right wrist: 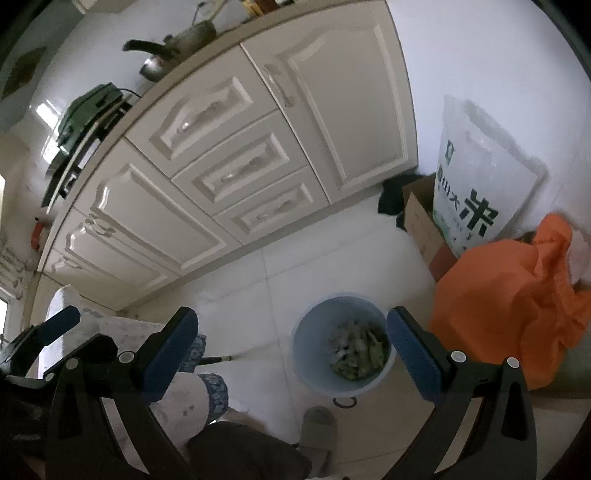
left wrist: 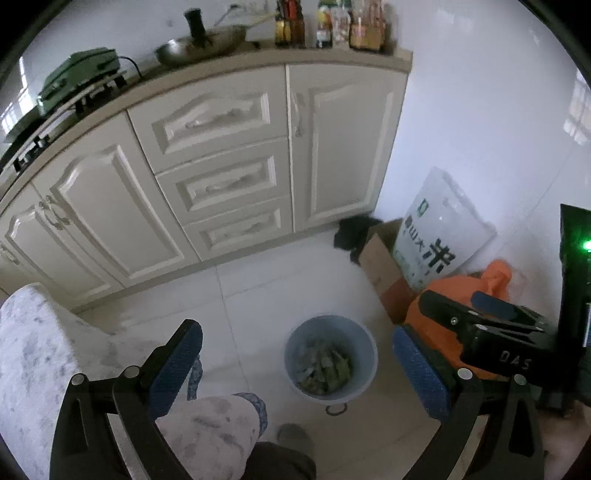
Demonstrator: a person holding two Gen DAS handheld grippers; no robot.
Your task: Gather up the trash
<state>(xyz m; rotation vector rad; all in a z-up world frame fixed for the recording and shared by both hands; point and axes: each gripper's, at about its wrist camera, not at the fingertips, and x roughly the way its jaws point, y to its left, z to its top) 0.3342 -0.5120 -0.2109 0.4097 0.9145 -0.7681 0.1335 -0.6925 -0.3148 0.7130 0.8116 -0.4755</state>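
Blue-padded left gripper [left wrist: 297, 363], right gripper [right wrist: 291, 343], angled floorward, jaws wide

Cream cabinets [left wrist: 207, 173] fill the upper left and centre of the frame: panelled doors with a stack of three drawers [left wrist: 221, 177] between them. The bench [left wrist: 258, 59] above runs along the top edge. On it, upper left, a green appliance [left wrist: 79, 75] sits on a gas hob [left wrist: 40, 129]; a wok [left wrist: 201, 46] stands right of it, then a row of bottles [left wrist: 328, 26] at upper centre. At right, a white rice sack [left wrist: 439, 229] leans against the tiled wall, touching a cardboard box [left wrist: 382, 258]. An orange bag [right wrist: 517, 295] lies just below the sack. A dark item, blurred, sits in the floor corner [left wrist: 352, 230]. White tiled floor [left wrist: 251, 295].
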